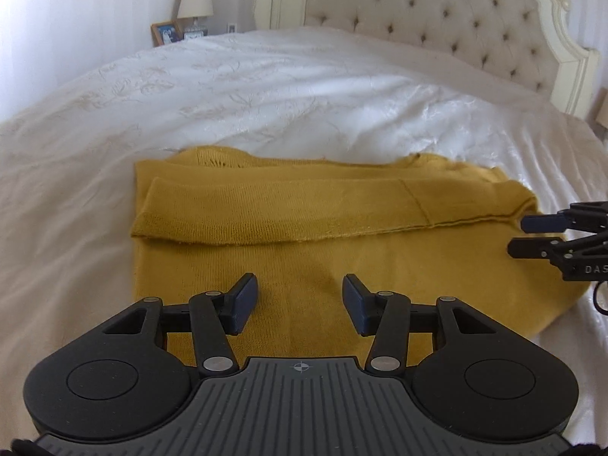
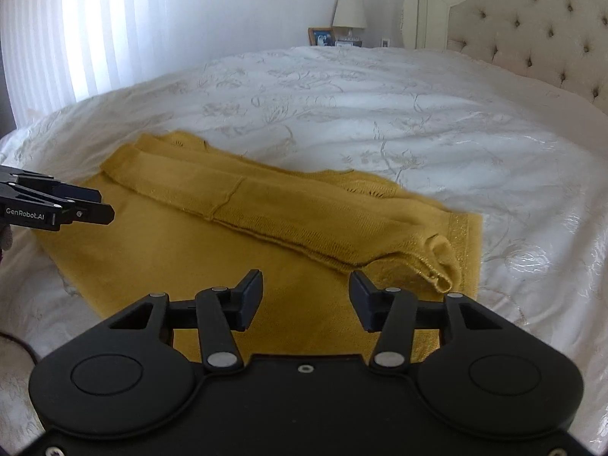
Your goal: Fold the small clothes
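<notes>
We find the mustard-yellow knitted garment (image 1: 304,266) lying flat on the white embroidered bedspread (image 1: 266,87), near the edge of the bed closest to us, with the tufted headboard (image 1: 437,19) well beyond it. We judge the fold to be partly done: a long band of knit, apparently a sleeve (image 1: 281,209) or a side section, is already laid across the far part of the body panel, and in the right wrist view its cuff (image 2: 440,266) ends in a small bunch near the ribbed hem strip at the right. The near part of the body panel remains a single open, smooth layer, so we consider at least one further fold outstanding, most likely bringing one half of the panel over the other. We cannot tell from these views whether a second sleeve is tucked beneath the band. Our left gripper (image 1: 300,300) hovers above the near middle of the panel with its jaws apart and nothing between them. Our right gripper (image 2: 306,298) likewise hovers above the near edge with its jaws apart and empty; in the left wrist view it appears at the garment's right side, with a gap between its fingers there too. Neither gripper is clearly touching the fabric.
</notes>
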A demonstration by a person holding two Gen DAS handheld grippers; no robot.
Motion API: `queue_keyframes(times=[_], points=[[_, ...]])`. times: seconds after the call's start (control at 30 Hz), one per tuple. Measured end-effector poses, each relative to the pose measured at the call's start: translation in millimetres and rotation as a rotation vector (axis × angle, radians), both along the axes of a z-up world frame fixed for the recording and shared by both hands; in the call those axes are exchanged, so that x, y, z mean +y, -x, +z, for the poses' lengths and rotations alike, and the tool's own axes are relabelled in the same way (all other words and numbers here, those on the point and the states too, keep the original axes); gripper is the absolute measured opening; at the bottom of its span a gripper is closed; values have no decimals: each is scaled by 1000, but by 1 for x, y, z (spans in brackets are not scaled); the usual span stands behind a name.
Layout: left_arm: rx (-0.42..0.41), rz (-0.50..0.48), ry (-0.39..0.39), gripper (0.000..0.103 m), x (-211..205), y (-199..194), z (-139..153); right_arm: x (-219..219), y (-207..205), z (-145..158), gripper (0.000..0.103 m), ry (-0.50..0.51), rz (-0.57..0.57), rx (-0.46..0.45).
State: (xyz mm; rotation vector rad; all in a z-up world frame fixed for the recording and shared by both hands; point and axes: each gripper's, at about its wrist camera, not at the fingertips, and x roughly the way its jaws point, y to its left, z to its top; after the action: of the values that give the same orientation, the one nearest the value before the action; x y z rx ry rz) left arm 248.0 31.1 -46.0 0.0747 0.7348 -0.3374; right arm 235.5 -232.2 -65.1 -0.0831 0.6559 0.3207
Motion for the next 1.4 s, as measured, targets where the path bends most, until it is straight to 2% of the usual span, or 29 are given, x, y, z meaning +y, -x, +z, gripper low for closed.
queue_keyframes(times=[0.17, 0.27, 0.37, 0.5, 0.67, 0.83, 1.07, 1.27, 1.4], points=[[17, 32, -10, 48, 2, -44, -3, -3, -36, -9, 57, 95, -38, 35], [13, 83, -10, 48, 7, -75, 1, -16, -68, -7, 57, 108, -91, 48], [4, 170, 7, 48, 17, -101, 9, -33, -96, -2, 57, 92, -164, 58], [-18, 291, 29, 48, 33, -117, 21, -58, -113, 7, 57, 35, -273, 50], [-14, 303, 32, 48, 33, -98, 36, -76, -92, 19, 58, -70, -330, 15], [27, 251, 7, 57, 13, -65, 32, -73, -58, 13, 59, -137, -334, 34], [125, 225, -98, 60, -13, -26, 10, -61, -17, -14, 60, -120, -324, 114], [165, 269, -150, 74, -20, -9, -2, -62, 1, -17, 64, -113, -359, 117], [154, 275, -164, 81, -21, -2, -6, -64, 9, -18, 65, -111, -372, 136]])
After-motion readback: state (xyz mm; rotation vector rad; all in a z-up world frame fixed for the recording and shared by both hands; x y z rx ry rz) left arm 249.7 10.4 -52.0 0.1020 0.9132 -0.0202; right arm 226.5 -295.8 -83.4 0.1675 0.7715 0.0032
